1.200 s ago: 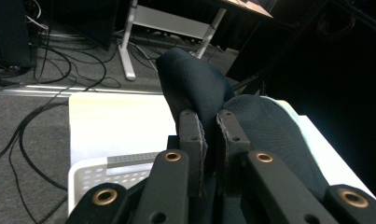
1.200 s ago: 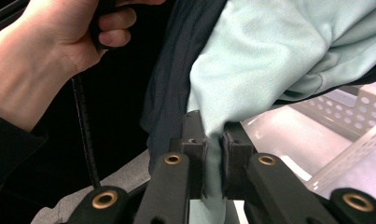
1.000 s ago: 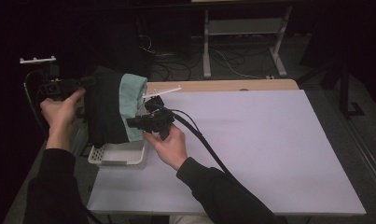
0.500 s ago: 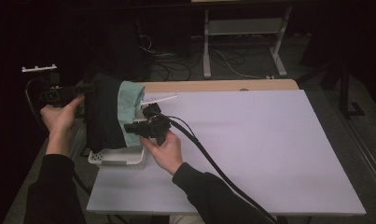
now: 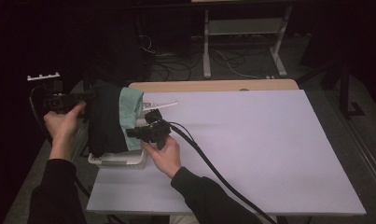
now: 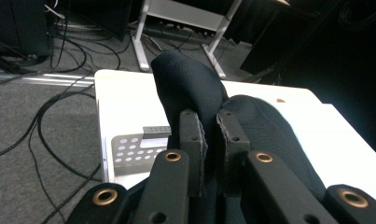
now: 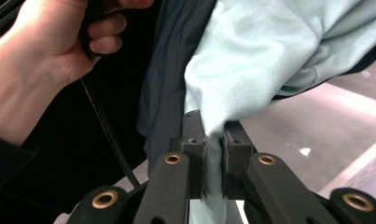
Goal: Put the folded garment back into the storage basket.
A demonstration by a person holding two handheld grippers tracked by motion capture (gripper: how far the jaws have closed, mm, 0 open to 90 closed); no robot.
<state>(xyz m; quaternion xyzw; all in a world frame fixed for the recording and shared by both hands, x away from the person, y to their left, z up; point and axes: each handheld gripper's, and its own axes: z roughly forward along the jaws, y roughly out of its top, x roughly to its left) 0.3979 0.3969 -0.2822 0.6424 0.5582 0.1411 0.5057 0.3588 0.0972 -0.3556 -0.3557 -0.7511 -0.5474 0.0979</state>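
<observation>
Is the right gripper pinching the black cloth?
No, the right gripper is shut on the light green cloth.

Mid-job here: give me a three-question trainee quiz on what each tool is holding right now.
1. True or false: the right tool is shut on the pale green cloth.
2. What does the left tool grip? A) white basket B) black garment C) cable
3. Fill in: both fabrics hang over the white ____ at the table's left edge.

Key: 1 true; 2 B, the black garment; 3 basket.
</observation>
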